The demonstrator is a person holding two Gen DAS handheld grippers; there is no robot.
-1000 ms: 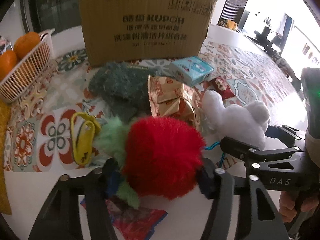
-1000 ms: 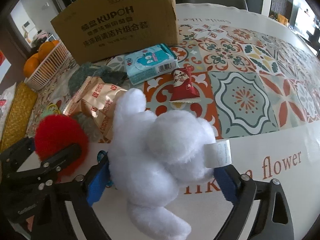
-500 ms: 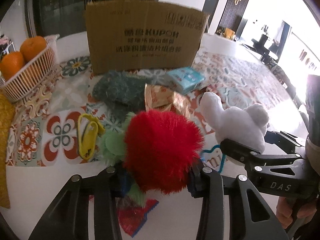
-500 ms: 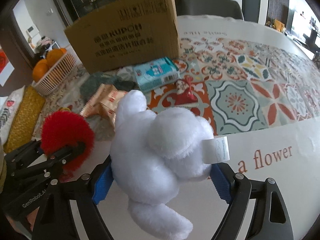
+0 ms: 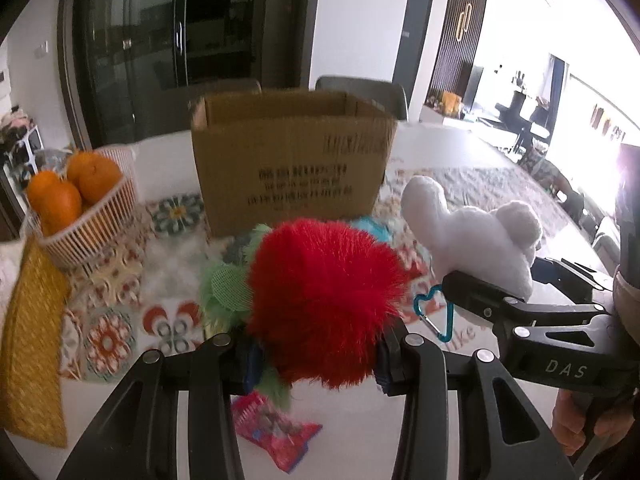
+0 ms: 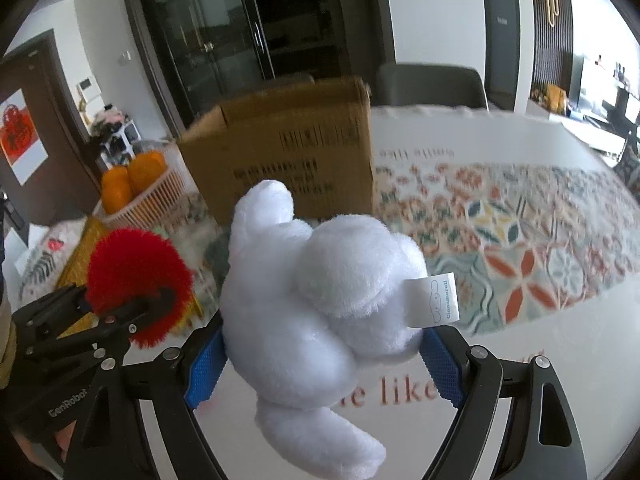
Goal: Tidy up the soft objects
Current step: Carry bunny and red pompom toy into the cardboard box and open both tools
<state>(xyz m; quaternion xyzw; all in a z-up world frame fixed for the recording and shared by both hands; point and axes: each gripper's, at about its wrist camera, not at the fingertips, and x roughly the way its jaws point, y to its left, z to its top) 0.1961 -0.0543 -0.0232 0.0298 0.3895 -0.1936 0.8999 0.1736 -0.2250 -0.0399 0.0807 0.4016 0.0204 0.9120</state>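
Left gripper (image 5: 318,364) clamped on red furry toy (image 5: 324,304) between its fingers; right gripper (image 6: 320,364) clamped on white plush (image 6: 320,300), both held above table (image 6: 560,360), near cardboard box (image 5: 292,164).

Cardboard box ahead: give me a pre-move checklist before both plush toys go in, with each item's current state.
1. Left gripper has a firm hold on the red fluffy toy: ok, clamped between both fingers.
2. Right gripper holds the white plush toy: ok, blue pads press both its sides.
3. Both toys are lifted off the table: ok.
4. Cardboard box is open on top: ok, the open rim shows in the left wrist view.
5. Room inside the box: cannot tell, the interior is hidden.
6. Blue carabiner hangs free of the grippers: cannot tell.
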